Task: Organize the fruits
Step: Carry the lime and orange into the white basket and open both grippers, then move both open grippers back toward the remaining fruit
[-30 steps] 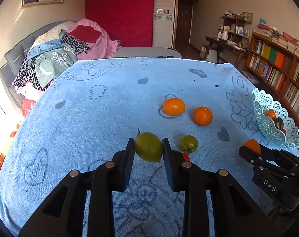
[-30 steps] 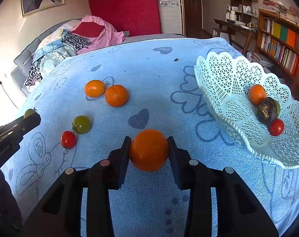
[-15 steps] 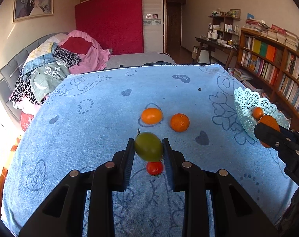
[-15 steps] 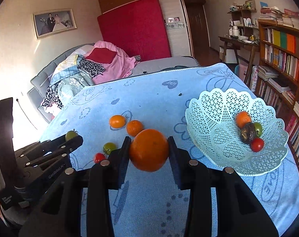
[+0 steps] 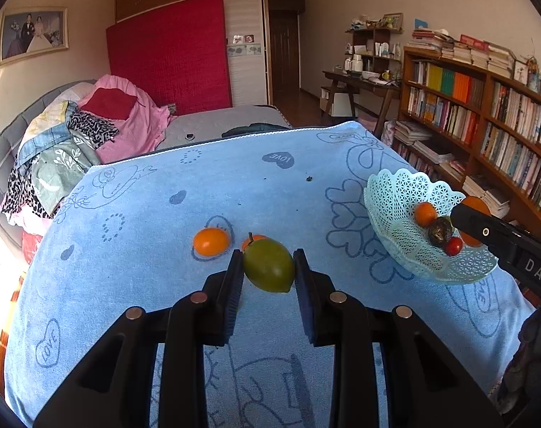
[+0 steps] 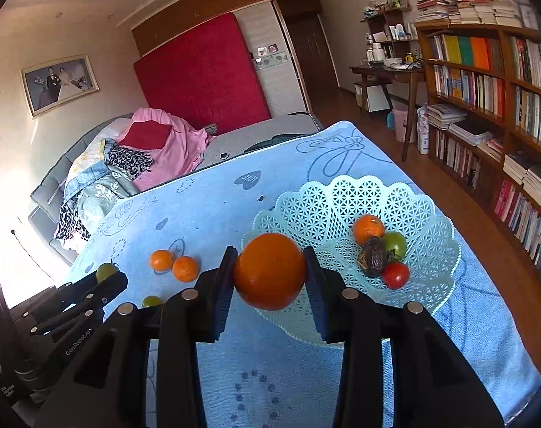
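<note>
My left gripper (image 5: 268,271) is shut on a green fruit (image 5: 268,265) and holds it high above the blue cloth. My right gripper (image 6: 269,273) is shut on a large orange (image 6: 269,271) and holds it above the near rim of the pale green lattice basket (image 6: 406,196). The basket (image 5: 388,192) holds a small orange (image 6: 368,229), a dark fruit (image 6: 374,256), a green tomato (image 6: 396,244) and a red tomato (image 6: 395,274). Two oranges (image 6: 161,259) (image 6: 185,268) and a green tomato (image 6: 152,300) lie on the cloth.
The blue patterned cloth (image 5: 145,221) covers the table. A bookshelf (image 6: 484,82) stands to the right, a sofa with heaped clothes (image 5: 63,142) behind to the left. The left gripper's body (image 6: 74,306) shows at the lower left of the right wrist view.
Both grippers have risen higher with their fruit. My right gripper has moved over the basket's near rim. My left gripper has moved forward and hides the red tomato.
</note>
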Demonstrator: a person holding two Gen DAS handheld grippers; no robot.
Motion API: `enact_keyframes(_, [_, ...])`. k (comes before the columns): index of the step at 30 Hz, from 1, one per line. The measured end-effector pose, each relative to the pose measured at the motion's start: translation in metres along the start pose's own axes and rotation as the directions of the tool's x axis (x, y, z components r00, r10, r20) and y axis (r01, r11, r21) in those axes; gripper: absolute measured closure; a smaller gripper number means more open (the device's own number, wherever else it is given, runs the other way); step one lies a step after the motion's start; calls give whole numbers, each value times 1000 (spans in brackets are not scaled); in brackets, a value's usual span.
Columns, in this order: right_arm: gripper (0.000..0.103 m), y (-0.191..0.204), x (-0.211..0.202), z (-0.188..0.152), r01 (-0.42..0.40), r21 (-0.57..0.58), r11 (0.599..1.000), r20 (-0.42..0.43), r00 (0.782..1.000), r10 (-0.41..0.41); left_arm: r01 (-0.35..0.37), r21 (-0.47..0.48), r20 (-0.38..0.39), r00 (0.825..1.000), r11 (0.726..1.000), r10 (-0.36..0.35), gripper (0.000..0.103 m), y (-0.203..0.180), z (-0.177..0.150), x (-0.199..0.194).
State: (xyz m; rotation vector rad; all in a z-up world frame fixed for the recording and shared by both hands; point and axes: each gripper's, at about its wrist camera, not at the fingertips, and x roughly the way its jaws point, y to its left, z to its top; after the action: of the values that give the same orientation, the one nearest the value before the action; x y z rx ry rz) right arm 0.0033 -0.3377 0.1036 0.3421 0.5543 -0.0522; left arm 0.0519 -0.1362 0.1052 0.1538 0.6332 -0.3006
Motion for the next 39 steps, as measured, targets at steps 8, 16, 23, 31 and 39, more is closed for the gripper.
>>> enact_keyframes(8, [64,-29,4,7,43,66,997,-6,999,-43,67,49,6,998,997,-68,74,-34,18,12])
enact_keyframes(16, [64,-49,6,11,73,110,991,-13,997,-72,151,95,-29,989,984,-148,74,-68,22,31])
enact_keyframes(23, [64,-56,9,12,85,129,988,-21,996,-83,200,113,-68,979,973,-193,74,-88,23,47])
enact_keyframes(31, [42,-60,9,13,85,164,983,-18,996,-83,243,94,-63,969,966,-238,39,-96,26,53])
enact_keyframes(39, [32,-64,-2,15,90,196,976,24,995,-97,194,31,-52,980,981,-192,34,-71,29,54])
